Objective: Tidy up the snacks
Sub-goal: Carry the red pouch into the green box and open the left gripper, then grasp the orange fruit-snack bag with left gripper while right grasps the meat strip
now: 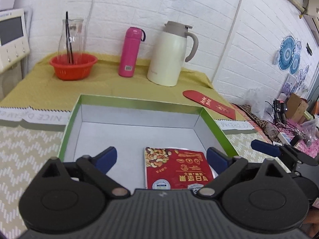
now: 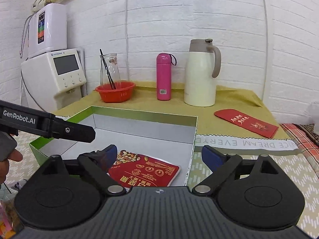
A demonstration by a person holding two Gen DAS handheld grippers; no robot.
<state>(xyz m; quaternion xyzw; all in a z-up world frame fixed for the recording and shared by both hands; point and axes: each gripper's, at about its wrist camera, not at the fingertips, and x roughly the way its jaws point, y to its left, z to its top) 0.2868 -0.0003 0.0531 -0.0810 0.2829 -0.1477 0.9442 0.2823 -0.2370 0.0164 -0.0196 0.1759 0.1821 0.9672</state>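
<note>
1. The green-rimmed cardboard box, white inside, sits open on the patterned cloth; it holds only one snack.
2. The red nut packet lies flat on the box floor, near its right wall. It looks light, limp and glossy, likely slippery; an edge or corner seems the best place to pinch.
3. The left gripper gapes wide, empty, the packet just below between its jaws.
4. The right gripper is also spread wide and empty; the packet lies under its left jaw.
</note>
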